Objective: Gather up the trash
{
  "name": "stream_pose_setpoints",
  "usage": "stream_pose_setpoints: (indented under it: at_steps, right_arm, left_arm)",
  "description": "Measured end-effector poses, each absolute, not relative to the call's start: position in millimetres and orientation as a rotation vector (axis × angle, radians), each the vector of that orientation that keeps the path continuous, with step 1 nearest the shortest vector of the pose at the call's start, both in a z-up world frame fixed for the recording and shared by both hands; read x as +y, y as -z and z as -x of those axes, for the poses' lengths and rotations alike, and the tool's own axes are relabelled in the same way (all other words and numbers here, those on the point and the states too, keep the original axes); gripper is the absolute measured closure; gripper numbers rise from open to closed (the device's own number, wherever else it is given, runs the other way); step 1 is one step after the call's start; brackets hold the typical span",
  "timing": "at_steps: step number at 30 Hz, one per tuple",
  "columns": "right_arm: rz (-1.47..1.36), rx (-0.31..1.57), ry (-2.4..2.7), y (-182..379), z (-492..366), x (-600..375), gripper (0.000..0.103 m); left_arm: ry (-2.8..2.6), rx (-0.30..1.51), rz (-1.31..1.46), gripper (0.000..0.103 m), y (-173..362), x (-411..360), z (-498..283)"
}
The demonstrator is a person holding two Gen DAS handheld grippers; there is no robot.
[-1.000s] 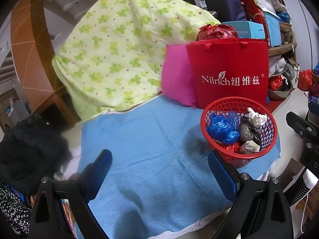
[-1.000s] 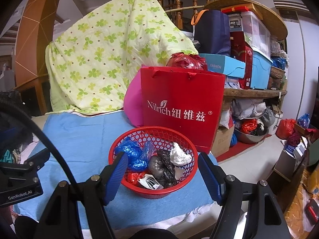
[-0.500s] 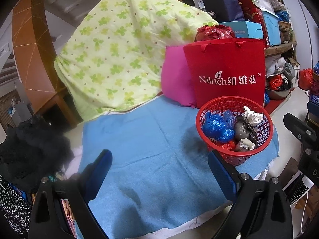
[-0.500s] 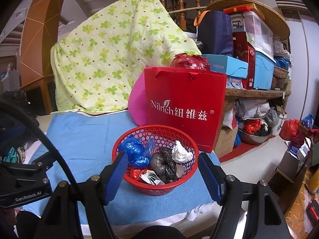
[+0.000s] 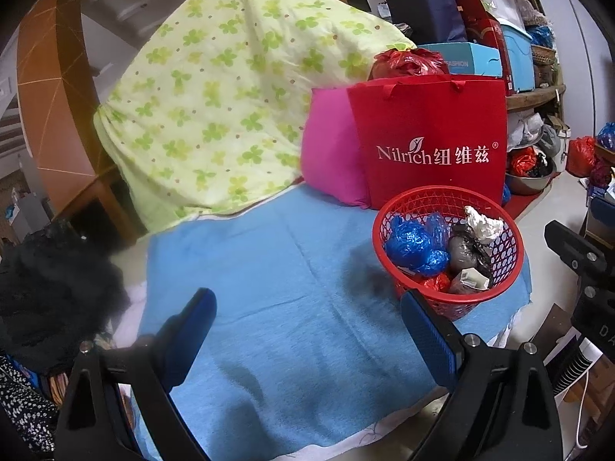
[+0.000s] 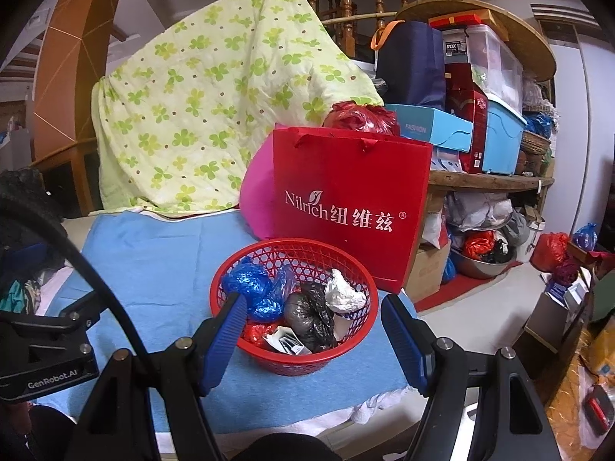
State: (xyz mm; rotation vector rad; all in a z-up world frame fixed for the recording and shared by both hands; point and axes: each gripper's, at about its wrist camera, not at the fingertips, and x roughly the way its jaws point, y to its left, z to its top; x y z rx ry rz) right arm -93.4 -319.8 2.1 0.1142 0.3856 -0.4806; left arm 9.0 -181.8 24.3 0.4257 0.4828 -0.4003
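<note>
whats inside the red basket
The red basket holds crumpled blue plastic, a black bag, white crumpled paper, a red wrapper and a small printed packet. Anything beneath that pile is covered.

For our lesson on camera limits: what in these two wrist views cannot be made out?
- Bottom of the basket: both views, trash piled on top hides it.
- Inside of the red bag: both views, its front hides it.
- What lies under the quilt: covered.
- Print on the carton in the basket: too small.
</note>
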Motion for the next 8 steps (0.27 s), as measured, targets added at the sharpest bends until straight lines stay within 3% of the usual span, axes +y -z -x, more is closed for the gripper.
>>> stream_pose_setpoints:
  at_steps: [8]
  right_arm:
    - [-0.088,0.409,0.525,-1,75,-310,0.027]
  left_arm:
    - [0.437,0.448,-0.308,0.007,-25,-147,-39]
